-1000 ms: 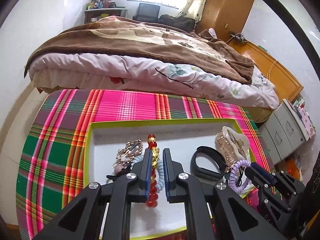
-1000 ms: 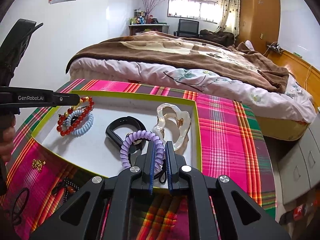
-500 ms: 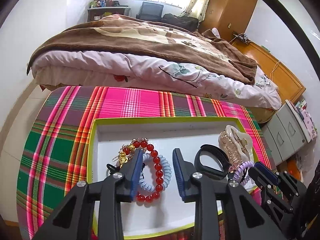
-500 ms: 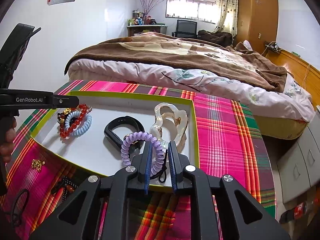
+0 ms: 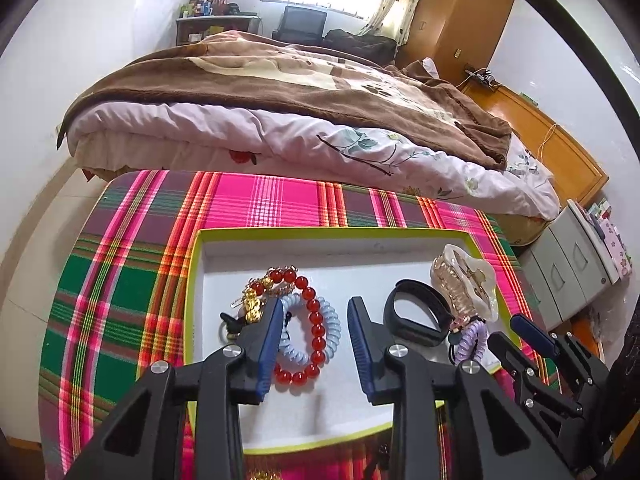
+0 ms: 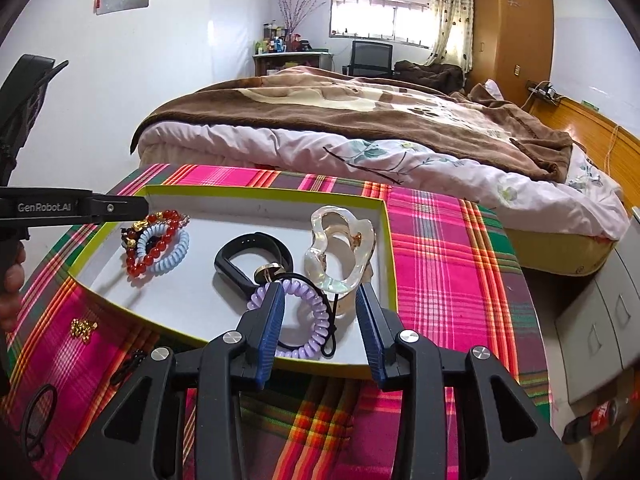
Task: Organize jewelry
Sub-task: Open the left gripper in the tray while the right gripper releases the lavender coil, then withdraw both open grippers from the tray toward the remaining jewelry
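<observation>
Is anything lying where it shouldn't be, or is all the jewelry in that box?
Not all of it. A small gold trinket, a dark beaded piece and a black hair tie lie loose on the plaid cloth outside the tray. Inside, the red bead bracelet and blue coil tie overlap.

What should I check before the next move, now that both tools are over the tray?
1. Left tool let go of the red bracelet: ok, jaws apart, bracelet lies in the tray.
2. Right tool let go of the purple coil: ok, jaws are opening, coil lies in the tray.
3. Black cord free of the right tool: cannot tell.
4. Everything in the tray: not ok, a gold piece and a black ring lie on the cloth.
5. Hair claw clear of the right tool: cannot tell, it is close.
</observation>
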`<state>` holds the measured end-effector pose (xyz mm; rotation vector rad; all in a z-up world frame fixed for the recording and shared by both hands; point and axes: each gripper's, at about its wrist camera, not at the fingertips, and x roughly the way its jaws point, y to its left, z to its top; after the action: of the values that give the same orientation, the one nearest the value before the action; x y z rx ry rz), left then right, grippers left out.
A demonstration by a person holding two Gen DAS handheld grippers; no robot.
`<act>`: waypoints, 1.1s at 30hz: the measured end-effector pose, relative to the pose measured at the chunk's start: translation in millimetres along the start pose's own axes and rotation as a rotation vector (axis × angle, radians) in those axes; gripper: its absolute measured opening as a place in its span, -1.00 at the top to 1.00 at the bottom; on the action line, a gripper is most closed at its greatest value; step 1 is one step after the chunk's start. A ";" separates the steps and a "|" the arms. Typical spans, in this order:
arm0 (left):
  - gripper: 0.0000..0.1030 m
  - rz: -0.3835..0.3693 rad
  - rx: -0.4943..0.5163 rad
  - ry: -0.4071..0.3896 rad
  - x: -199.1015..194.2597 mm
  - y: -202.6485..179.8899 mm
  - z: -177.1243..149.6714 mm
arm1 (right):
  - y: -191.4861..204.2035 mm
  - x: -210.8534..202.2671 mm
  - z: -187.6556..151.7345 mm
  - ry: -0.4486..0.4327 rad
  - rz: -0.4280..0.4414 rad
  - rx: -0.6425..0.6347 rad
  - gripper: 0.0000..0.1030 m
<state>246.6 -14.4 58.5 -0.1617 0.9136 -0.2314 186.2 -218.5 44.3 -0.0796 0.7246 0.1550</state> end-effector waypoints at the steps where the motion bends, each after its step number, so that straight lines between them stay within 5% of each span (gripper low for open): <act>1: 0.32 0.000 -0.001 -0.002 -3.5 0.8 -1.5 | 0.1 -2.2 0.0 -0.004 0.001 0.004 0.26; 6: 0.26 0.000 0.000 -0.017 -22.4 3.1 -10.8 | 4.2 -17.5 -3.0 -0.022 0.010 0.010 0.26; 10: -0.03 -0.002 0.002 -0.037 -42.0 5.3 -21.6 | 9.5 -28.9 -8.7 -0.023 0.015 0.006 0.26; 21: -0.06 0.001 -0.026 -0.056 -83.7 24.0 -63.2 | 25.1 -47.7 -26.0 -0.004 0.061 0.005 0.26; 33: -0.10 0.006 -0.119 -0.044 -105.0 65.1 -108.3 | 61.2 -34.7 -37.3 0.073 0.218 -0.015 0.26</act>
<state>106.8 71.9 58.1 -0.2733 0.8843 -0.1675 125.9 -166.8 38.4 -0.0205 0.8048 0.3675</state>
